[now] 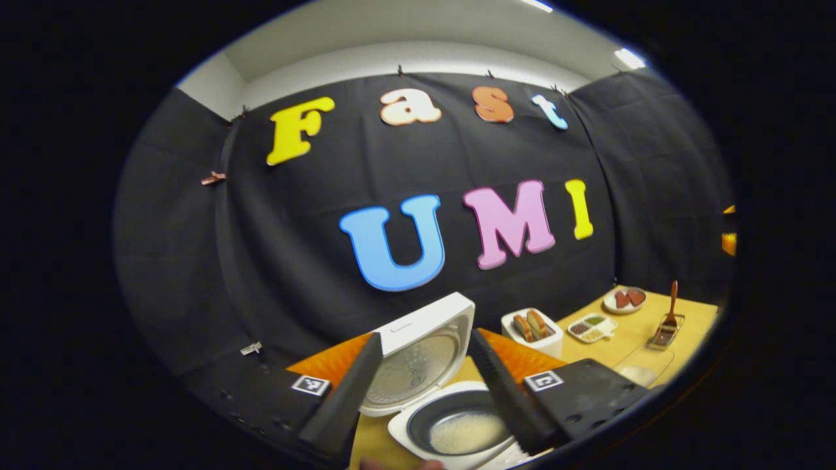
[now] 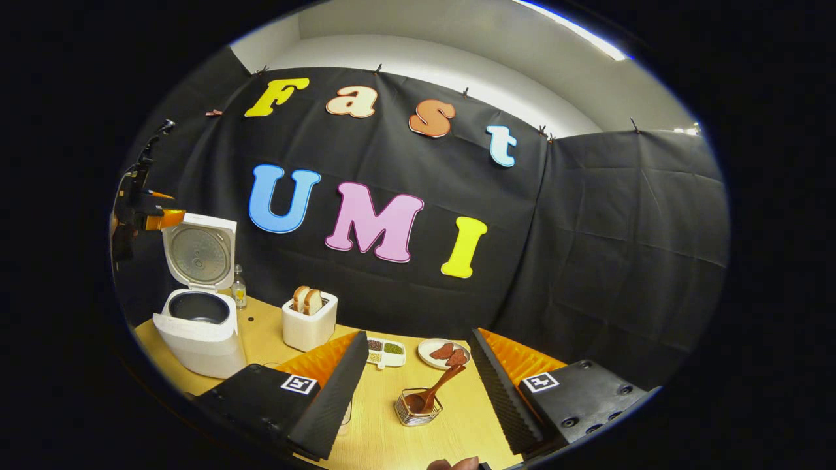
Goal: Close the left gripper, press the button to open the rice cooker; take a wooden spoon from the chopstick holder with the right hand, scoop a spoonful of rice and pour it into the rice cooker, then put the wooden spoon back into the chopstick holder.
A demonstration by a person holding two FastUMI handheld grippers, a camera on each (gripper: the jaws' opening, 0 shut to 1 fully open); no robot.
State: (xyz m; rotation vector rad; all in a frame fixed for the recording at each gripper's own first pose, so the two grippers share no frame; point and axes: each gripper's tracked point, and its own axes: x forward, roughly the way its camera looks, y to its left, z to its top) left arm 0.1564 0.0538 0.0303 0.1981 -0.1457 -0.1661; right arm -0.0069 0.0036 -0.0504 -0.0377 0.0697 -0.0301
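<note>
The place is a staged recording booth dressed as a small kitchen, not a real home. Black cloth (image 2: 588, 228) hangs clipped as walls on all sides, with plain white wall and strip lights above it. Ahead of the right tongs (image 2: 418, 385), a light wooden surface (image 2: 385, 424) carries kitchen props: an open white rice cooker (image 2: 196, 326), a white toaster (image 2: 309, 323) with bread, a divided dish of grains (image 2: 385, 351), a plate (image 2: 444, 354) and a wire chopstick holder (image 2: 418, 408) with a wooden spoon (image 2: 439, 386).
</note>
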